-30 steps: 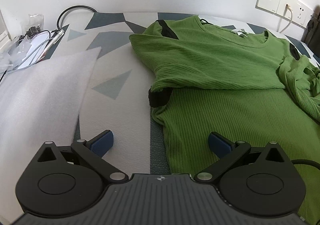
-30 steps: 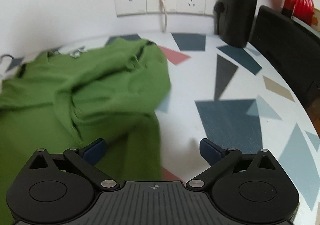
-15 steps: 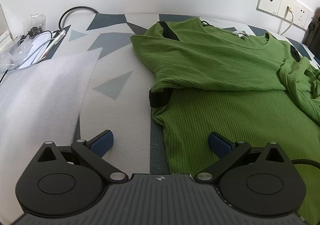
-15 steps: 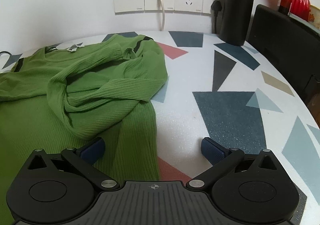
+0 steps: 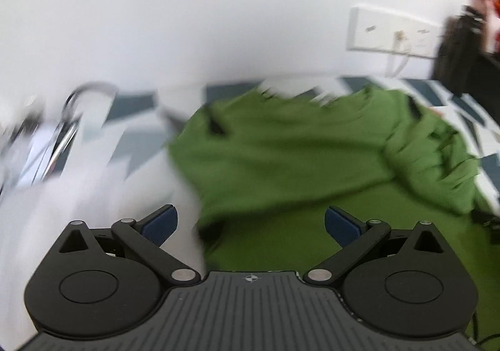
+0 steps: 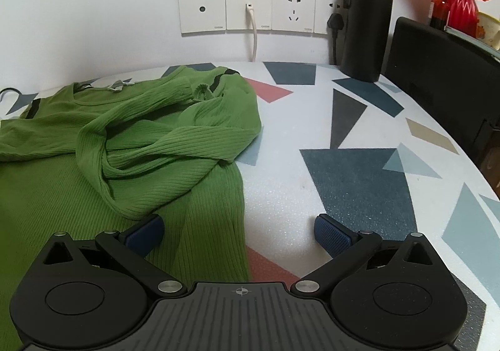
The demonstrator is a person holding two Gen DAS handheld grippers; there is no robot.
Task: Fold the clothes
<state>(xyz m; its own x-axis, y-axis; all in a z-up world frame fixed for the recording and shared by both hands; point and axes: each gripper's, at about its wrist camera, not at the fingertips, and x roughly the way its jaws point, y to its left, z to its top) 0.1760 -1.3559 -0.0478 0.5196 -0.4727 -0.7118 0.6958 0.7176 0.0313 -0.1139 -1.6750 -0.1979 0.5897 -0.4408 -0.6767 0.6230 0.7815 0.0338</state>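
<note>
Through the blurred left view my left tongs (image 5: 250,221) gaped wide and empty over the soft green sweater (image 5: 312,163) ahead of them, while in the right view my right tongs (image 6: 239,234) gaped empty too, its hem edge between them, limp knit I judged best pinched there.

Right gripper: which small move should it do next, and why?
Probably move forward and left to pinch the bunched sleeve. The right gripper is open and empty, the sleeve lies crumpled on the green sweater, and the left gripper is also open.
</note>
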